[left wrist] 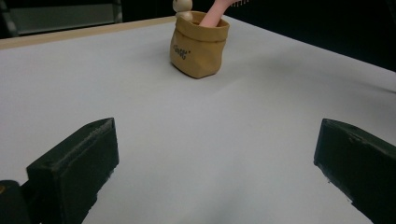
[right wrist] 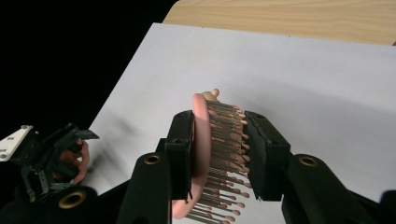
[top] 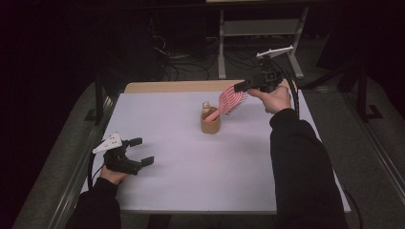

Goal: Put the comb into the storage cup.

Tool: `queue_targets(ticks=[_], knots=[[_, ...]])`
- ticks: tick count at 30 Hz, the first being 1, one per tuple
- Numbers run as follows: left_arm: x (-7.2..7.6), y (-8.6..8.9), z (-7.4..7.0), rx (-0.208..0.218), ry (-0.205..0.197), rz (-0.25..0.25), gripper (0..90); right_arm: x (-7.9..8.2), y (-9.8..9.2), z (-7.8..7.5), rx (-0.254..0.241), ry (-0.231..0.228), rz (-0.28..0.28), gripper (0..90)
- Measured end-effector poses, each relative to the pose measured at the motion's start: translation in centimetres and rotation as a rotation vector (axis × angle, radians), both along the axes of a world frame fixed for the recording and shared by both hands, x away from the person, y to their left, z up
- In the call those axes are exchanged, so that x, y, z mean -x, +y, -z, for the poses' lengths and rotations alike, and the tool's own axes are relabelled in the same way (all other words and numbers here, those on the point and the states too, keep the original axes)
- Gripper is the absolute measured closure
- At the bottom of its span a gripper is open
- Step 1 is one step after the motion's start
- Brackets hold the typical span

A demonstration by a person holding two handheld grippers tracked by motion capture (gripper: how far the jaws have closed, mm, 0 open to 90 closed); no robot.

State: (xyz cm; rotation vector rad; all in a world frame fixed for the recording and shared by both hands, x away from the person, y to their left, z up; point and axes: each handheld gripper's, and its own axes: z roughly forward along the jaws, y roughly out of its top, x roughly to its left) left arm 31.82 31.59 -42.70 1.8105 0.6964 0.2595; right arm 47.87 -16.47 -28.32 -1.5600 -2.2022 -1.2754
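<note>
A pink hairbrush (top: 231,100) leans out of a small tan bag-shaped cup (top: 210,125) near the middle of the table, its handle down inside the cup. My right gripper (top: 237,87) is shut on the brush head. In the right gripper view one pad lies on the back of the brush (right wrist: 201,149) and the other on the bristle tips. A pale wooden knob (left wrist: 182,7) also sticks out of the cup (left wrist: 200,49). My left gripper (top: 142,150) rests open at the near left of the table, apart from the cup, with nothing between its jaws.
A white mat (top: 191,167) covers the table, with a bare wooden strip (top: 172,87) along the far edge. Beyond it, the grey legs of a desk frame (top: 258,28) and cables stand on the dark floor. The table's left edge runs close to my left hand.
</note>
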Motion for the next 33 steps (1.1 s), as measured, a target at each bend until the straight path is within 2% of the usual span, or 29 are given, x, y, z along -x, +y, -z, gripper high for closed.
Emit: queue_targets(ticks=[4,6,9,14,21,24,27,30,33], knots=[[0.0,0.0,0.0,0.001,-0.001,0.0,0.0,0.1,0.0,0.0,0.003,-0.017,-0.01,61.9],[0.0,0.0,0.0,0.001,0.002,-0.001,0.0,0.1,-0.2,0.1,0.0,-0.022,-0.019,58.4],[0.0,0.0,0.0,0.0,0.003,0.0,0.0,0.3,-0.3,0.2,0.018,-0.041,-0.019,48.7],[0.0,0.0,0.0,-0.003,0.003,0.002,0.0,0.7,-0.7,0.2,0.05,-0.104,0.006,32.2],[0.0,0.5,-0.2,0.019,-0.012,-0.031,0.0,1.3,-1.4,0.2,0.076,-0.168,0.013,16.3],[0.0,0.6,-0.3,0.013,-0.024,-0.041,0.0,1.6,-1.8,0.2,0.065,-0.19,0.008,13.3],[0.0,0.7,-0.3,0.007,-0.028,-0.051,0.0,2.0,-2.3,0.2,0.018,-0.221,0.02,6.9],[0.1,0.6,-0.3,-0.006,-0.032,-0.051,0.0,2.2,-2.8,0.4,0.016,-0.218,0.029,0.0],[0.1,0.5,-0.3,-0.006,-0.034,-0.047,0.0,2.5,-3.2,0.5,0.012,-0.238,0.037,0.0]])
